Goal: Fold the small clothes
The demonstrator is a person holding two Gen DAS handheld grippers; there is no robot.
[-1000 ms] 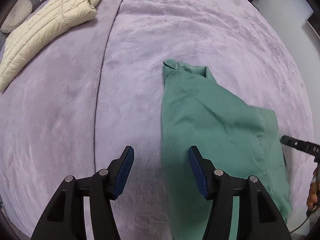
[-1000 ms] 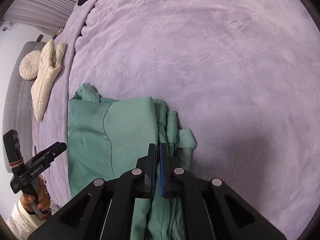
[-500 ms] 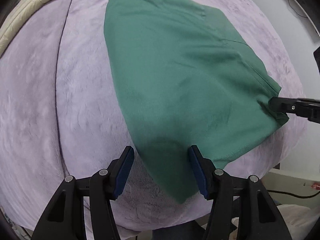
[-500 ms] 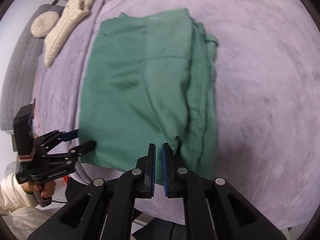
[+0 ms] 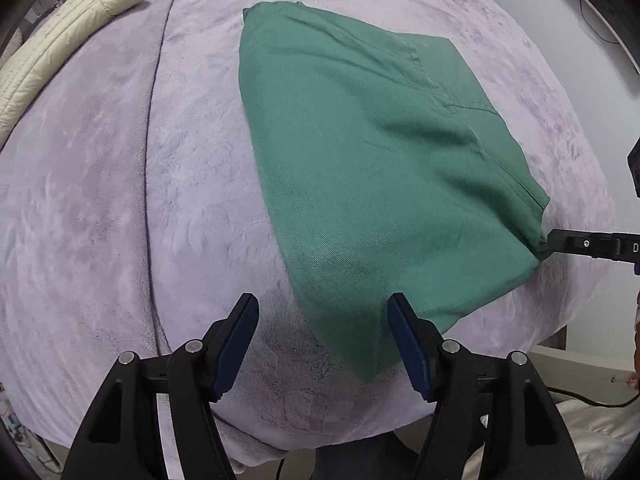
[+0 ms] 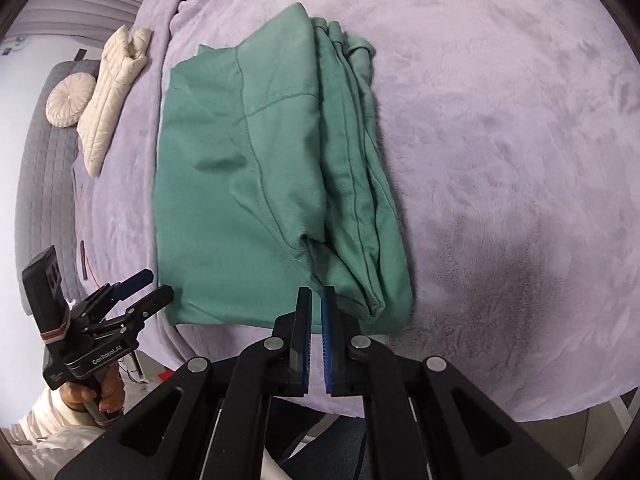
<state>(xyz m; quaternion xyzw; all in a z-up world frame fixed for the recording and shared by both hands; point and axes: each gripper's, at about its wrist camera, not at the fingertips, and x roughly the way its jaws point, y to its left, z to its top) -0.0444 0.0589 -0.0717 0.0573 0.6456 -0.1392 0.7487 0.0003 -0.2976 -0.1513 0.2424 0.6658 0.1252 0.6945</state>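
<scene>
Black grippers (image 6: 316, 298), blue pads, white sleeve (image 6: 48, 420)

Bed covered by a plush lavender blanket (image 6: 500, 128), pile brushed in patches; a long seam or fold runs down its left part (image 5: 154, 200). Cream quilted puffer jacket (image 6: 114, 92) lies at the blanket's far left edge. Beside it a round cream pleated cushion (image 6: 70, 99) rests on a grey quilted surface (image 6: 44, 184), headboard or sofa, cannot tell which. Grey pleated curtain (image 6: 92, 4) hangs beyond that. Pale white wall (image 5: 592, 92) on the other side of the bed, with a thin dark cable (image 5: 596, 24) trailing down it. Light even, soft shadows on the blanket.
</scene>
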